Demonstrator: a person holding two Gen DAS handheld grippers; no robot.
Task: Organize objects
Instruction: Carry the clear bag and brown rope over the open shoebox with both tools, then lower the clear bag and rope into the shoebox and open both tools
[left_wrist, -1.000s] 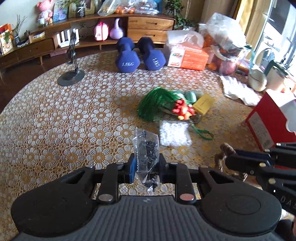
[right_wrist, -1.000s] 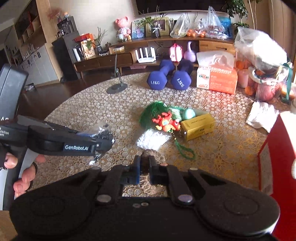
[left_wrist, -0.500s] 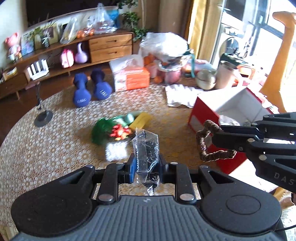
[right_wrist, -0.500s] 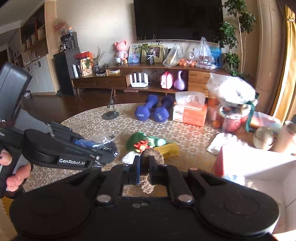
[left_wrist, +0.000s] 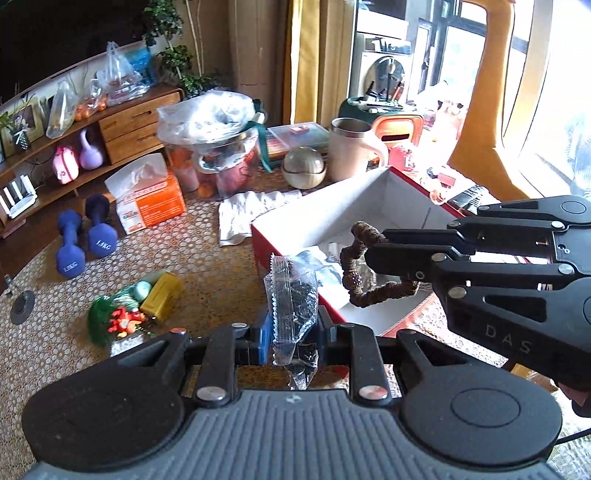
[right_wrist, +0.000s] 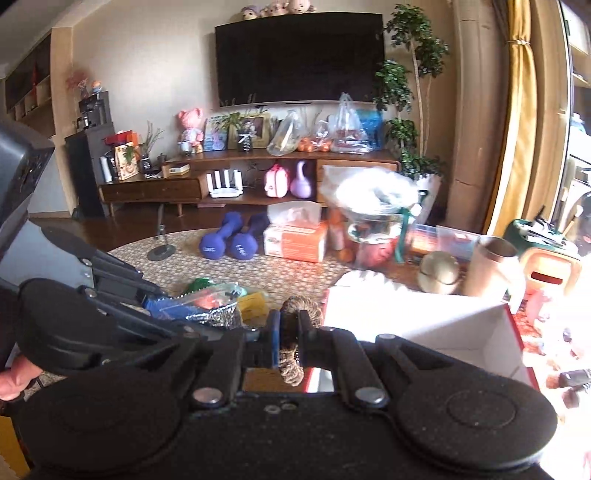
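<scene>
Tongs (left_wrist: 291, 332) clamped on clear packet (left_wrist: 293, 299), beside red box (left_wrist: 295, 236).

White numerals reading "1.5KG" mark the ends of two blue dumbbells (left_wrist: 86, 244) on the table. The letters "DAS" (partly cut off) stand on the right gripper (left_wrist: 373, 254)'s black body.

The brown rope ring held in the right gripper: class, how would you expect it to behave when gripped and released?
The rope ring probably flexes rather than staying stiff: its loop hangs kinked from the right gripper. Its rough twisted surface likely resists slipping. It looks light, so dropped over the red box it should land softly.
</scene>
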